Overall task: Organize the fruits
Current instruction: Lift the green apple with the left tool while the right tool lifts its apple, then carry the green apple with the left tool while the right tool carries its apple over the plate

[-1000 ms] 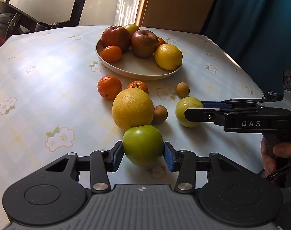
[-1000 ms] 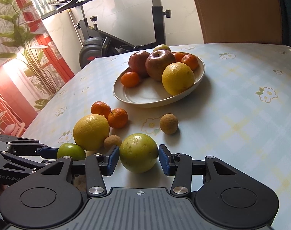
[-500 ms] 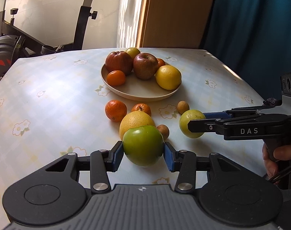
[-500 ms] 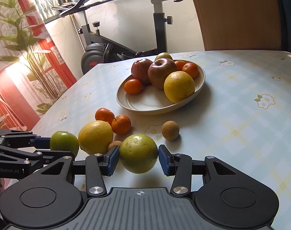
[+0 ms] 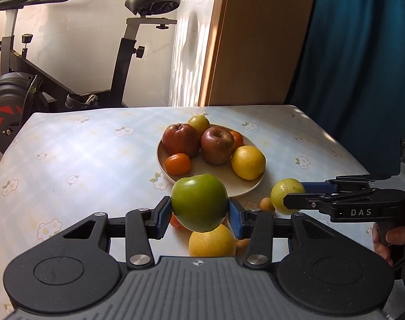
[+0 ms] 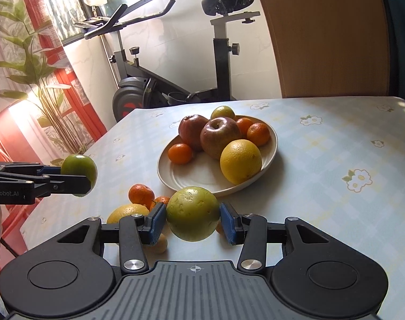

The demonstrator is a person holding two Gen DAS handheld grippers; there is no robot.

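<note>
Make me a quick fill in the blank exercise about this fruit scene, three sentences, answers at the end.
1. The left claw holds a ____ apple.
2. The bowl holds ____ red apples.
3. Behind the table stands an exercise ____.

Missing words: green; two; bike

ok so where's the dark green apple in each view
Left wrist view: the dark green apple sits centre, clamped in the left claw.
Right wrist view: same apple at the far left edge, held above the table.
Shared landmark: the plate of fruit.
</note>
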